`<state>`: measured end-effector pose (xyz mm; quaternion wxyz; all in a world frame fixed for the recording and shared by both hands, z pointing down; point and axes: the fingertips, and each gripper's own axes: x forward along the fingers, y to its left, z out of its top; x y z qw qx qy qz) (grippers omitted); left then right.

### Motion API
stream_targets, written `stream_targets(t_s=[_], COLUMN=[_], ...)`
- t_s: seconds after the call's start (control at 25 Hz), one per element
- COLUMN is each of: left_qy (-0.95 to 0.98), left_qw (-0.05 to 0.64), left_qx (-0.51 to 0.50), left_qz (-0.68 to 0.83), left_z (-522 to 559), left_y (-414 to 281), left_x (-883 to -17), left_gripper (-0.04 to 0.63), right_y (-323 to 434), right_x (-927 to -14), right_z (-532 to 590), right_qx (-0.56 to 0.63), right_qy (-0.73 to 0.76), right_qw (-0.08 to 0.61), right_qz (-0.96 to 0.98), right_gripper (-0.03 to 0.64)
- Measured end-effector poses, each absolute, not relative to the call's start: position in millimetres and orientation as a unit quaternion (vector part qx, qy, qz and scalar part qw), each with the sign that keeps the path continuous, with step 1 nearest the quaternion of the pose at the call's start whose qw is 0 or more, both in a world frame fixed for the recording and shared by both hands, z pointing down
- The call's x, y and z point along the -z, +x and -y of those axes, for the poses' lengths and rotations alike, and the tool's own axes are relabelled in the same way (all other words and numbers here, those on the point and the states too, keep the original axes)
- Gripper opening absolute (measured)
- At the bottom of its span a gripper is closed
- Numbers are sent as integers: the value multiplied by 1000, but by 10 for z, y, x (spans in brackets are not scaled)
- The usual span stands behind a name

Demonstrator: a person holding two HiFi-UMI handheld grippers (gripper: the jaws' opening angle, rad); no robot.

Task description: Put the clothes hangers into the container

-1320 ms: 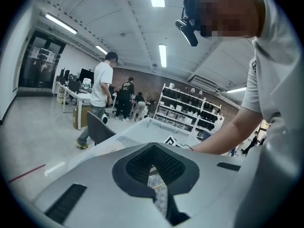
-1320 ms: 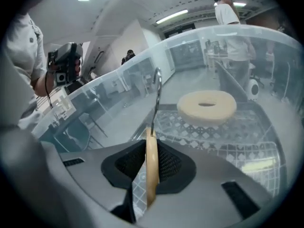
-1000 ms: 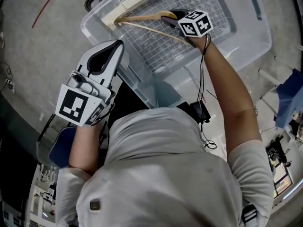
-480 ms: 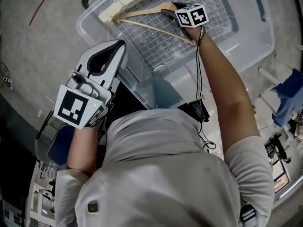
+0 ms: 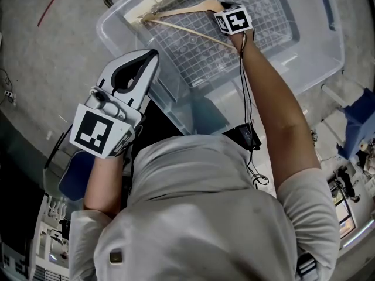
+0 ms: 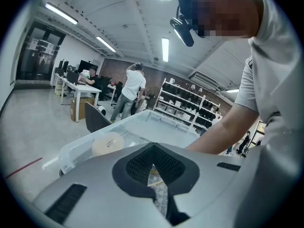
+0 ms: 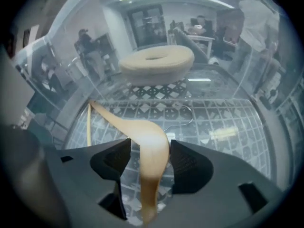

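The left tongs (image 5: pixel 147 58) hang closed and empty over the container's (image 5: pixel 176 107) near-left rim; keep them clear. Inside, toward the far left, the wooden hanger (image 5: pixel 181 10) seems to rest on the floor grid, one arm between the opening right tongs (image 7: pixel 149 158). Let them part fully, then lift straight out without dragging it.

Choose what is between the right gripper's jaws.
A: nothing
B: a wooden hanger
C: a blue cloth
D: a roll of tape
B: the right gripper view shows the hanger between the jaws of the right gripper, which are opening, with the pads not pressing on it.
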<state>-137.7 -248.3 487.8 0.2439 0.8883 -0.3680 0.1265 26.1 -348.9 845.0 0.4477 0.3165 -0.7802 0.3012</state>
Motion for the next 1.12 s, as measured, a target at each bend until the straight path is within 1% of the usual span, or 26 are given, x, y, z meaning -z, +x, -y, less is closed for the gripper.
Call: stream_targets(t_s=[0.08, 0.44, 0.68, 0.8, 0.92, 1.12], left_qy=[889, 892, 897, 899, 902, 907], left_qw=[244, 236, 217, 207, 199, 175], left_qx=[-126, -130, -116, -111, -108, -99], left_qz=[367, 364, 368, 369, 368, 371], left_z=[2474, 2400, 2263, 2146, 2000, 1810], left_y=[-1374, -1347, -1259, -1179, -1082, -953], left_x=[-4879, -4826, -4621, -4519, -4410, -4193], left_gripper=[17, 17, 17, 17, 17, 17], right_y=[274, 263, 215, 222, 276, 314], right_x=[-8495, -8379, -7934, -7680, -7419, -6731], right_z=[3458, 3423, 3467, 3432, 3320, 3186], right_qx=[-286, -287, -274, -243, -228, -187], right_qy=[313, 310, 325, 323, 326, 340], right_qw=[468, 469, 441, 445, 439, 395], right_qz=[776, 775, 791, 799, 805, 833], right_gripper=[268, 268, 267, 261, 220, 129])
